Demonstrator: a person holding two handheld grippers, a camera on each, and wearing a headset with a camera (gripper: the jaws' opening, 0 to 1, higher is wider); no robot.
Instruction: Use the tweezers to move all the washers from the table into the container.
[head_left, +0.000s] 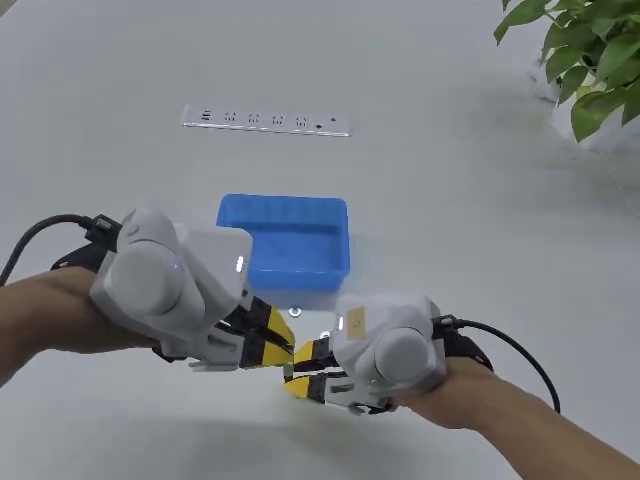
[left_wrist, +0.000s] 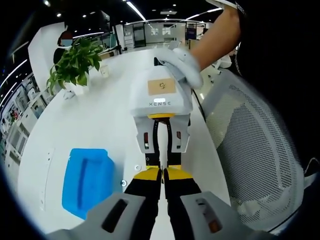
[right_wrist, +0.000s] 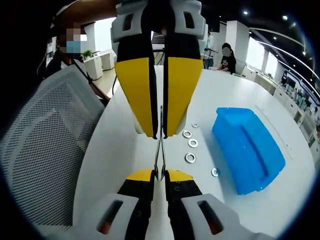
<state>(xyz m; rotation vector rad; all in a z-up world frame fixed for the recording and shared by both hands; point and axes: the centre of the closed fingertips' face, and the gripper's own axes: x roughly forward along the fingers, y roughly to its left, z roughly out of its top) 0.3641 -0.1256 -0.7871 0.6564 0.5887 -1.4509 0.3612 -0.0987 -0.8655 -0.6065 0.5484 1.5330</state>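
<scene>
The thin metal tweezers (right_wrist: 160, 147) run between the two grippers, which face each other tip to tip. My right gripper (right_wrist: 159, 175) is shut on one end, and my left gripper (right_wrist: 160, 135) is shut on the other with its yellow jaws closed around it. In the head view the left gripper (head_left: 283, 348) and right gripper (head_left: 297, 366) meet just in front of the blue container (head_left: 290, 242). Several washers (right_wrist: 190, 158) lie on the white table beside the container (right_wrist: 247, 147); two washers (head_left: 294, 312) show near its front edge.
A white power strip (head_left: 265, 120) lies beyond the container and a green plant (head_left: 590, 50) stands at the far right. A mesh chair (left_wrist: 260, 150) sits by the table edge behind the person. People sit in the background.
</scene>
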